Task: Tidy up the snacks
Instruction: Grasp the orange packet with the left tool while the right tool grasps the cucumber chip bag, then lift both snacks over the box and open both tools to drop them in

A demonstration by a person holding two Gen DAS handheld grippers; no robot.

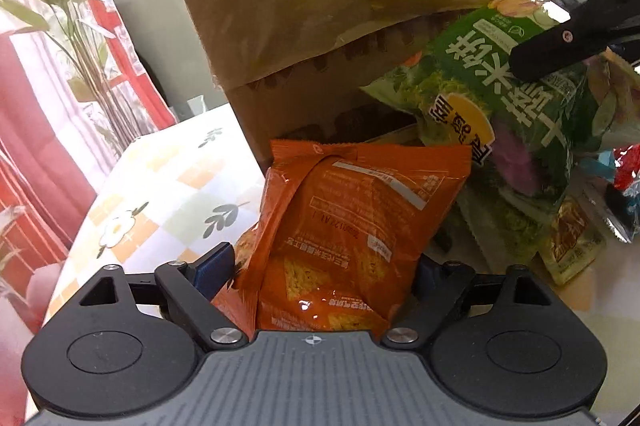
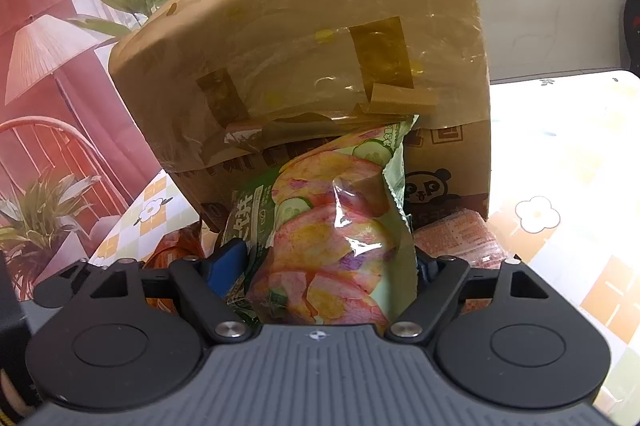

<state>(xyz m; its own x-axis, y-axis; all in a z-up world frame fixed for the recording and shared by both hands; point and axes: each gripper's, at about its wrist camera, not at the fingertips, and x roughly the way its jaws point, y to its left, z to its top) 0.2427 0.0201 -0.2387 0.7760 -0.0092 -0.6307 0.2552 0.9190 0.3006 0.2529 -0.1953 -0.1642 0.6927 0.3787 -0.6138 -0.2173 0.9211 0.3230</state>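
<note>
An orange snack bag stands between the blue pads of my left gripper, which is shut on its lower half. A green snack bag printed with vegetable chips fills my right gripper, which is shut on it. In the left wrist view the same green bag hangs to the upper right, with a black finger of the right gripper across it. Behind both bags stands a brown cardboard box with a taped flap folded out over them.
A flower-patterned tablecloth covers the table. More snack packets lie at the right, and a pink packet lies by the box. Plants and a red curtain stand beyond the left edge.
</note>
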